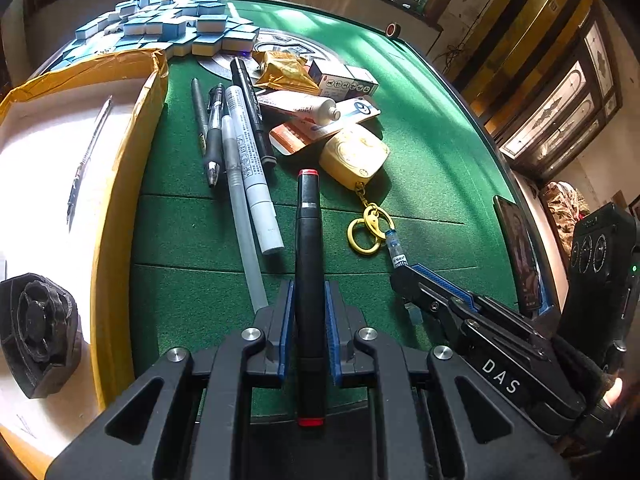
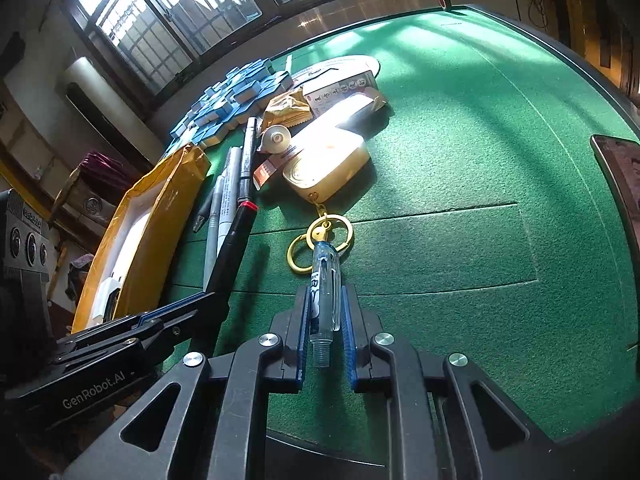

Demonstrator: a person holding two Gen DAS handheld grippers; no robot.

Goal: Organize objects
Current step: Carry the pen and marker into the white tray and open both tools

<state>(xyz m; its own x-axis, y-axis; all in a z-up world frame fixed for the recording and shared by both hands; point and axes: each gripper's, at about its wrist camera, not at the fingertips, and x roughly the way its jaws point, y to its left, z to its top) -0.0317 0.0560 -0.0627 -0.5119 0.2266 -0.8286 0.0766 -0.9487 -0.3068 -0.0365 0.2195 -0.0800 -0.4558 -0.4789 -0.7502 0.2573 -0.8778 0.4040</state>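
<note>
Black marker with red ends (image 1: 310,280) lying lengthwise between left gripper (image 1: 310,296) pads, jaws clamping it. Clear blue pen (image 2: 325,288) sitting pinched in right gripper (image 2: 325,308), jaws closed on it. Gold keyring (image 1: 366,228) lying at 1 o'clock from marker on green felt table (image 1: 420,168). Pens (image 1: 240,152) lying at 11 o'clock; yellow-rimmed box (image 1: 120,168) sitting at 9.

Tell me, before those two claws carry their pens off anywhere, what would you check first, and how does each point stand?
1. Left gripper clamps black marker: ok.
2. Right gripper clamps clear blue pen: ok.
3. Blue pen's tip clear of the gold keyring: cannot tell.
4. Space left in the yellow-edged box: ok.
5. Loose pens on the felt left alone: ok.
</note>
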